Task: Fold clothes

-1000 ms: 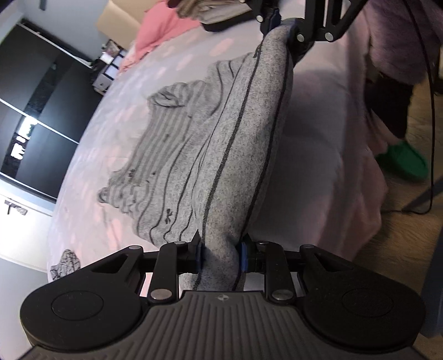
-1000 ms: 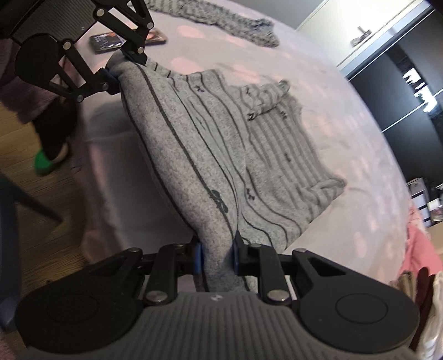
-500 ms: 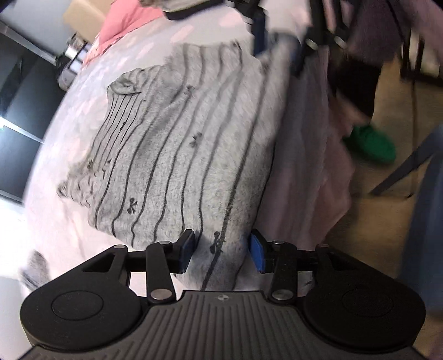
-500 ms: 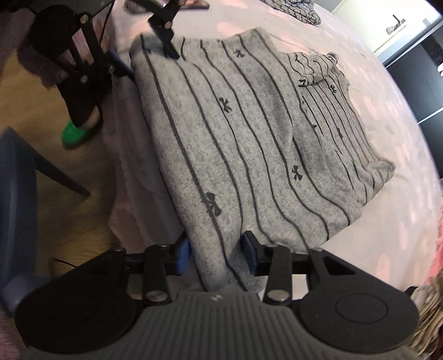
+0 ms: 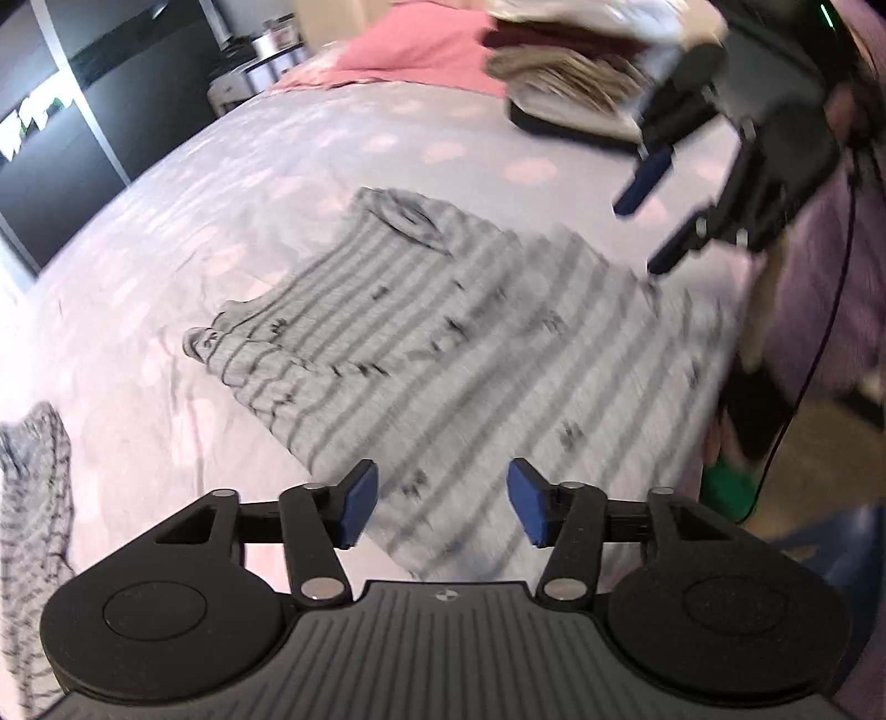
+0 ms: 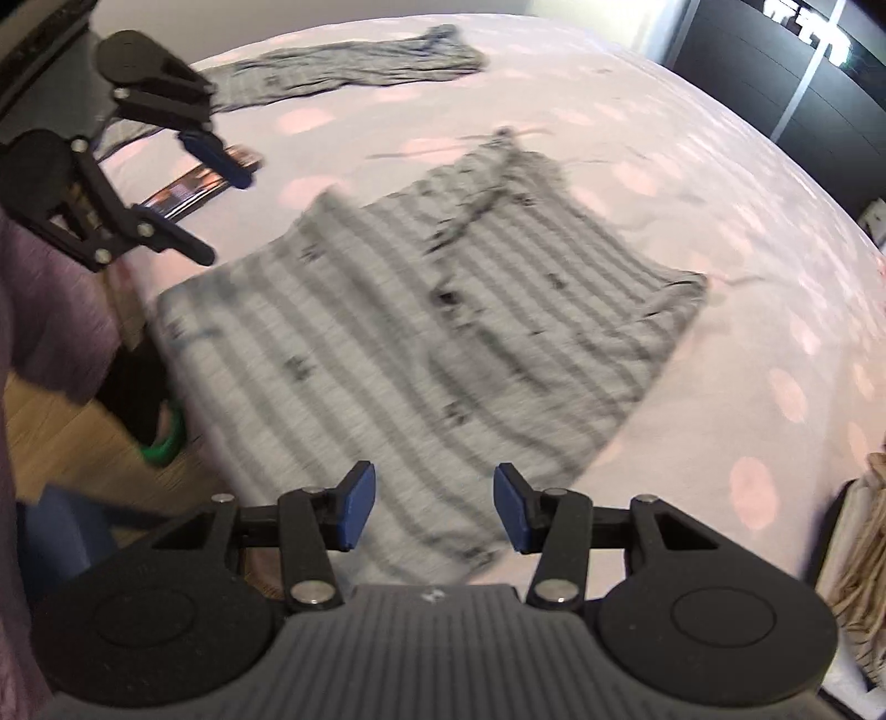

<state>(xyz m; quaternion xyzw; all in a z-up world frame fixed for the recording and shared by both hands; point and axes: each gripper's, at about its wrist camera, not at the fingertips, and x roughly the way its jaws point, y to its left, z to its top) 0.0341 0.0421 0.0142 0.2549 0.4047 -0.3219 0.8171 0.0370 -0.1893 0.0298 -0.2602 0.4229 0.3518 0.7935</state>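
A grey top with dark stripes and small bow prints [image 5: 470, 343] lies flat, folded over, on the pale pink-spotted bed sheet [image 5: 277, 166]; it also shows in the right wrist view [image 6: 432, 332]. My left gripper [image 5: 443, 509] is open and empty, just above the top's near edge. It also shows in the right wrist view [image 6: 194, 188], open. My right gripper [image 6: 432, 507] is open and empty above the top's other edge. It also shows in the left wrist view [image 5: 659, 221], open.
A second grey striped garment [image 6: 343, 72] lies at the far side of the bed, also seen in the left wrist view [image 5: 33, 498]. A stack of folded clothes [image 5: 576, 77] and a pink cloth [image 5: 421, 50] sit on the bed. A phone [image 6: 194, 188] lies near the bed's edge. The wooden floor [image 6: 72, 443] is beside the bed.
Both grippers have let go of the grey top, opened wide and drawn back. The top, held up by its edge a second ago, now lies flat on the bed.
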